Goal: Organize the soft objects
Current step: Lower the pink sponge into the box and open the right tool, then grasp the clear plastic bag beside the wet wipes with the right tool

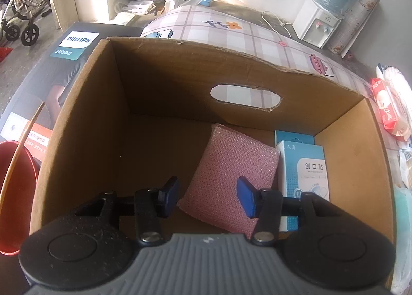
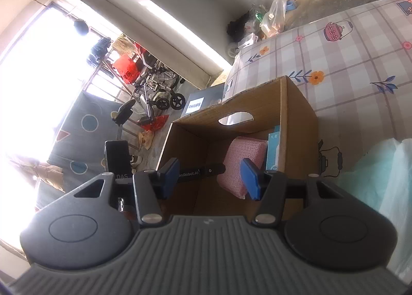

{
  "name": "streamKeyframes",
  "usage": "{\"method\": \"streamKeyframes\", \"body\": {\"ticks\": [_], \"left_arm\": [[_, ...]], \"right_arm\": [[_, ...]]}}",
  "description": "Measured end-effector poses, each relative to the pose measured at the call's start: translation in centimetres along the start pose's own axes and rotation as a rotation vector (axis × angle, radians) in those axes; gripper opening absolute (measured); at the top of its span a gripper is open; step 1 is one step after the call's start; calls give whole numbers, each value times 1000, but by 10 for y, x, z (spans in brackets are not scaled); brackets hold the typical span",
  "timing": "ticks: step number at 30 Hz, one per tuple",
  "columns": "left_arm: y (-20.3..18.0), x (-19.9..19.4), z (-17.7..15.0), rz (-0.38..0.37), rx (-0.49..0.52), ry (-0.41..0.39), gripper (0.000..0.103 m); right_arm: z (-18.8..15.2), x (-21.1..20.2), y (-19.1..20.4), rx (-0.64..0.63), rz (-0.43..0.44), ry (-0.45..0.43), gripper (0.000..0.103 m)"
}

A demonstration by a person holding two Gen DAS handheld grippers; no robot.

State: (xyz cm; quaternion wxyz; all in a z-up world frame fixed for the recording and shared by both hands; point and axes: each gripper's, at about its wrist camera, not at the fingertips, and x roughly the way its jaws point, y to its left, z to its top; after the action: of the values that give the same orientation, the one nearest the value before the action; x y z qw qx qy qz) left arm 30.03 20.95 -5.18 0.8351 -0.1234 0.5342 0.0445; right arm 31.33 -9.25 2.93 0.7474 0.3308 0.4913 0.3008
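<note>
Cardboard box (image 1: pixel 77 140): pink sponge (image 1: pixel 226 176) and plaster packets (image 1: pixel 303 166) already inside; tissue pack (image 1: pixel 386 109) beside box still out; left claw (image 1: pixel 208 197) and right claw (image 2: pixel 211 179) part-open, empty

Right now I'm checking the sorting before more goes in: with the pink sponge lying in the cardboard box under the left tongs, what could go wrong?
1. The pink sponge leans on the blue-and-white boxes; a nudge may tip it flat or shift them.
2. The left tongs hang open inside the cardboard box; withdrawing at an angle could catch a wall.
3. The right tongs, also open, point at the same box, so the two could collide.
</note>
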Motion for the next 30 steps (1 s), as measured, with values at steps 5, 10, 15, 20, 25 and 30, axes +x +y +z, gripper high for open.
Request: {"method": "streamKeyframes", "body": {"ticks": [5,10,15,20,25,30], "left_arm": [[-3,17,3,-1,-55,45,50],[-9,17,-5,-62,-110,92,49],[-13,6,-10,-28,-116,34,59],[-9,-33,-15,-12,-166,-56,84],[-34,-90,-4,-68,-125,-186,88],[-118,-115,9,-216,116,-243,100]], "right_arm": [[-8,-22,-13,29,-2,-24,53],[-14,-41,-26,53,-14,-51,53],[-21,-68,-38,72,-49,-96,53],[-16,-121,-55,57,-127,-198,54],[2,-193,-93,59,-295,-322,56],[26,-234,-150,134,-431,-336,57]]}}
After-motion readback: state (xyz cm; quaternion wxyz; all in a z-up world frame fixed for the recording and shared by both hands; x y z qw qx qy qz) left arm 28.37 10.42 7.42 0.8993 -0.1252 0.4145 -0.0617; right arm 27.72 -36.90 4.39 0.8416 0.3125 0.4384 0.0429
